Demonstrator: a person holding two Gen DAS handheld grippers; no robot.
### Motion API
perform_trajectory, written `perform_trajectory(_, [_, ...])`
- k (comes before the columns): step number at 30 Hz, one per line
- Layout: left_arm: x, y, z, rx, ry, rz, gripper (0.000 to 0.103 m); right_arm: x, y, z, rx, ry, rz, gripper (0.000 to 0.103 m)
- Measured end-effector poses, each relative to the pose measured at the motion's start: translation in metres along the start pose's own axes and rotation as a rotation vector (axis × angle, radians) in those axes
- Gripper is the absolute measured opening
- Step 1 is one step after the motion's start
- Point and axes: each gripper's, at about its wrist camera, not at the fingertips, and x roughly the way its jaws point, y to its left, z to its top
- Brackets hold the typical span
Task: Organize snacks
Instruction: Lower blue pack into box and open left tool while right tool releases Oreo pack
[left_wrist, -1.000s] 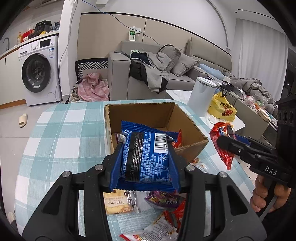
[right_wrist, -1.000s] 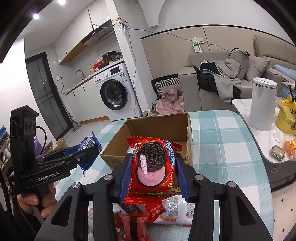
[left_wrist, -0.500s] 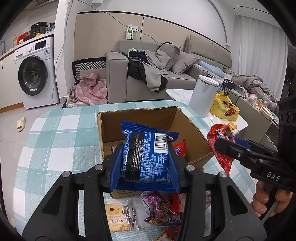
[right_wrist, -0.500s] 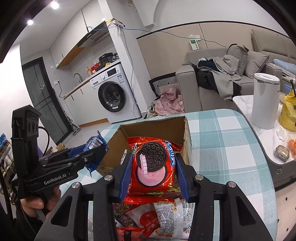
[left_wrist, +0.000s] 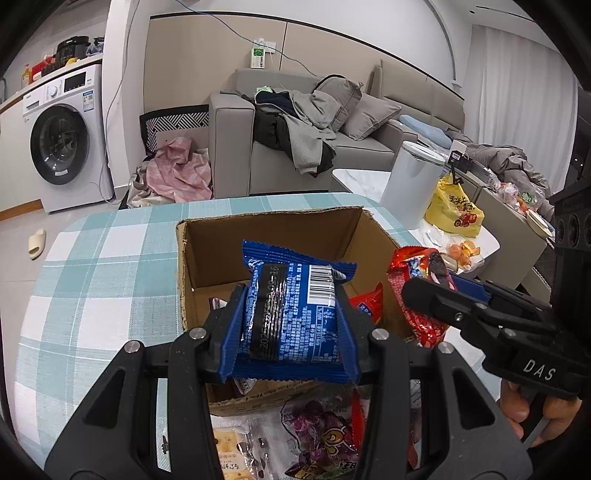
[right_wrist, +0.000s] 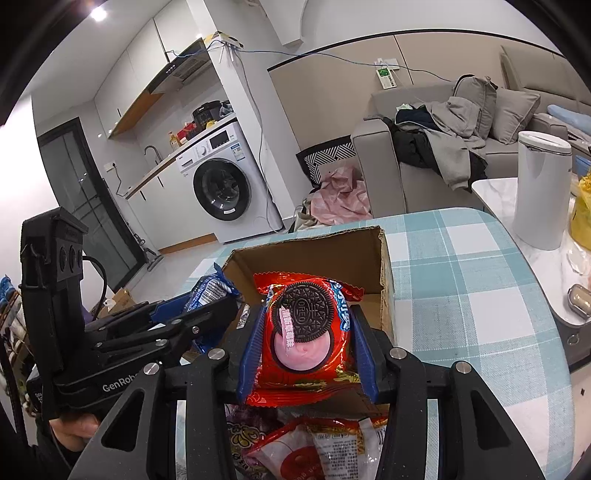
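The blue packet (left_wrist: 295, 314), clamped in the left gripper (left_wrist: 291, 325), shows only its barcode back above the cardboard box (left_wrist: 280, 236). The right view alone shows the red cookie packet's (right_wrist: 306, 332) front, pinched by the right gripper (right_wrist: 306, 350); both grippers tilt downward over the box.

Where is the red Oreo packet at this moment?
The red Oreo packet is clamped in the right tongs, over the near edge of the open cardboard box; the left wrist view shows it right of the blue packet.

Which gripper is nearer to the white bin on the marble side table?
Right. The right gripper, holding the red Oreo packet, is at the cardboard box side facing the white bin; the left gripper, holding the blue packet, sits farther away.
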Motion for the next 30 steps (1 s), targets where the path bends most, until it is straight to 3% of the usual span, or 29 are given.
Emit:
perform_trajectory(17, [0.032, 0.004, -0.005, -0.002, 0.025, 0.005, 0.042, 0.029, -0.005, 0.006, 0.031, 0.013, -0.036, 0.045])
perform_trajectory(22, [0.029, 0.004, -0.005, 0.0, 0.021, 0.009, 0.043, 0.022, -0.005, 0.008, 0.017, -0.007, -0.042, 0.051])
perform_trajectory(24, [0.027, 0.003, -0.005, 0.007, 0.024, 0.017, 0.047, 0.018, -0.004, 0.008, 0.007, -0.014, -0.052, 0.058])
perform_trajectory(28, [0.014, 0.001, -0.007, 0.013, 0.003, 0.025, 0.071, 0.006, -0.005, 0.007, -0.002, -0.036, -0.062, 0.073])
perform_trajectory(30, [0.006, 0.0, -0.008, 0.013, -0.011, 0.034, 0.081, 0.0, -0.006, 0.006, -0.003, -0.038, -0.067, 0.087])
